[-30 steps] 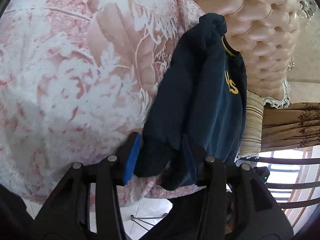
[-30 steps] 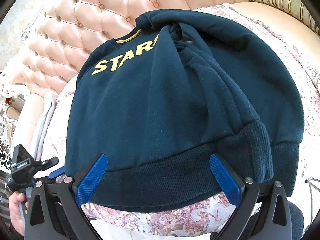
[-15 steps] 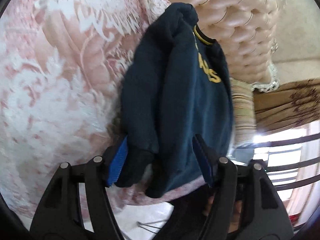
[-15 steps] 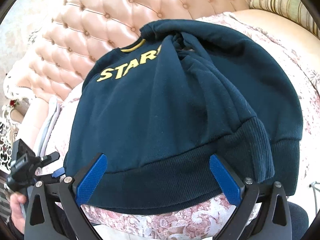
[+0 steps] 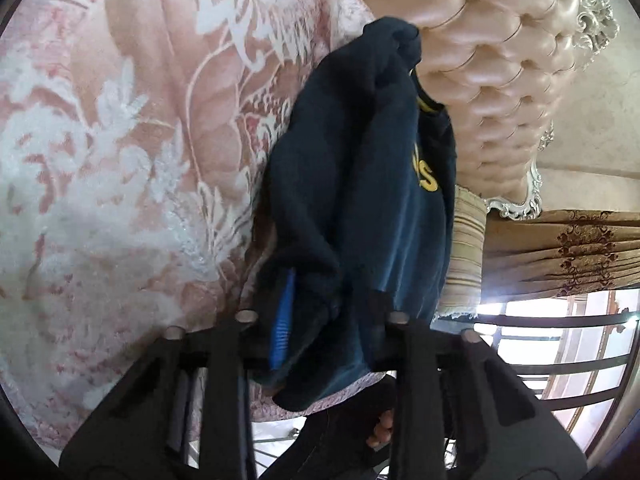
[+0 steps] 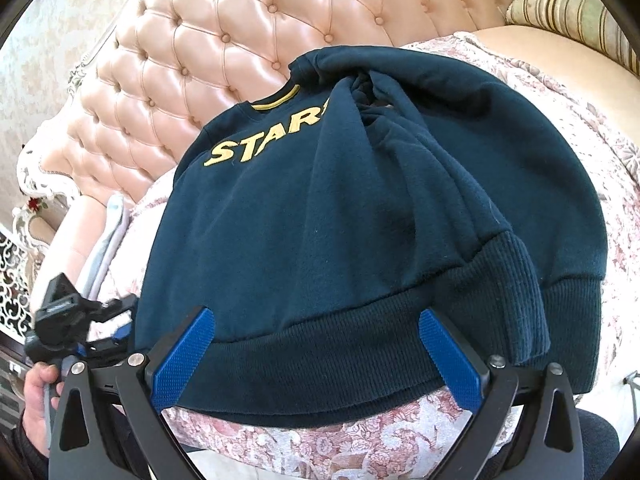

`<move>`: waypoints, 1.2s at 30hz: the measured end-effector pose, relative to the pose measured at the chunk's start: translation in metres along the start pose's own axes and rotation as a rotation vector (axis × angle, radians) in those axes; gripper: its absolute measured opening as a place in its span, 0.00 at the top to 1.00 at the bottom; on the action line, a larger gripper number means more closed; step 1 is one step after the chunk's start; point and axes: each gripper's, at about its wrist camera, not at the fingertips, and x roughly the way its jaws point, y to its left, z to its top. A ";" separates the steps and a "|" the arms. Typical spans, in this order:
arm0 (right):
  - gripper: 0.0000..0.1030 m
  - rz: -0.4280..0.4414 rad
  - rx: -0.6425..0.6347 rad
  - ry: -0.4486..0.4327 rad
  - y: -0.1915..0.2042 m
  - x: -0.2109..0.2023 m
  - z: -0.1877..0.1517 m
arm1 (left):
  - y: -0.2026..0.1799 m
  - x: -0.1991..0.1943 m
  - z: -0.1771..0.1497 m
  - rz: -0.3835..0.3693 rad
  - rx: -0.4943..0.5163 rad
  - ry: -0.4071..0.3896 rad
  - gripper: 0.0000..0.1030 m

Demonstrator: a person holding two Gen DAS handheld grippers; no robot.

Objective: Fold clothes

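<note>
Since a second ago the left gripper [image 5: 326,320] has narrowed; its jaws are closing on the navy fleece sweatshirt's [image 6: 340,216] bunched ribbed cuff. That sweatshirt lies on the bed's pink floral bedspread [image 5: 120,160], below the tufted headboard [image 6: 208,52]. Right gripper [image 6: 316,360] stands wide open at the ribbed hem, gripping nothing.

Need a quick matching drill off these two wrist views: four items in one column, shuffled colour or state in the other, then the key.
Items
1. sweatshirt
2. headboard
3. left gripper
4. right gripper

Descriptions
A. tufted, pale pink
B. jaws wide apart, the ribbed hem lying between the blue pads
C. dark navy, yellow lettering, lying on the floral bedspread
D. jaws closing, a bunched edge of dark fabric between them

Pairs: 1-C, 2-A, 3-D, 4-B
</note>
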 end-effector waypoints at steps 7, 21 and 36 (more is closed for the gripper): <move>0.00 0.013 0.002 -0.002 -0.002 -0.001 -0.001 | -0.035 -0.048 0.004 0.156 0.216 -0.092 0.88; 0.00 0.012 0.001 0.002 -0.002 -0.001 0.002 | -0.039 -0.122 0.086 0.981 0.575 -0.306 0.88; 0.00 0.005 -0.002 0.003 0.000 -0.001 0.001 | -0.002 -0.204 0.139 0.471 0.300 -0.332 0.47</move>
